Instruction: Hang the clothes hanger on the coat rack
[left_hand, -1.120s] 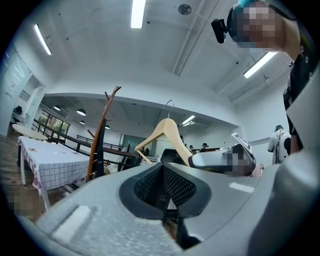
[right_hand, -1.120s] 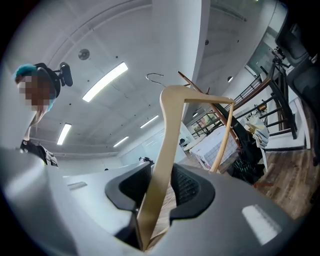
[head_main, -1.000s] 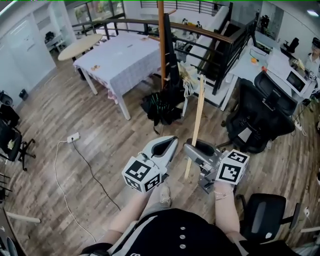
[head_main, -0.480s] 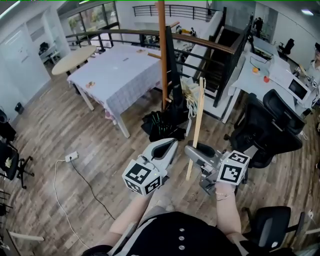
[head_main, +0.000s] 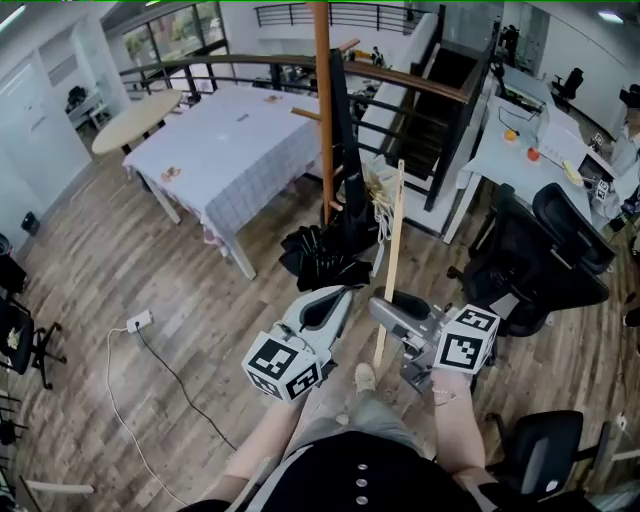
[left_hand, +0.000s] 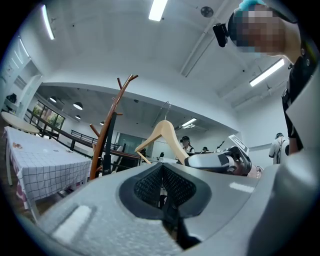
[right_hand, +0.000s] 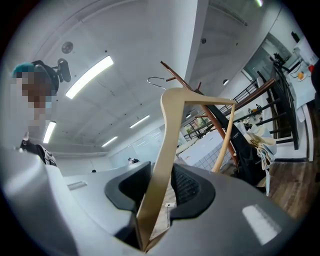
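Between the clenched jaws of the right gripper sits one arm of the wooden clothes hanger. It is held upright in the air above the wooden floor, so its metal hook points up, free to catch a peg. The coat rack stands ahead, well apart. The left gripper hangs alongside, jaws closed on nothing, probably spare for steadying.

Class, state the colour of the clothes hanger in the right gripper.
The clothes hanger is pale, light-tan wood; the right gripper view shows it best.
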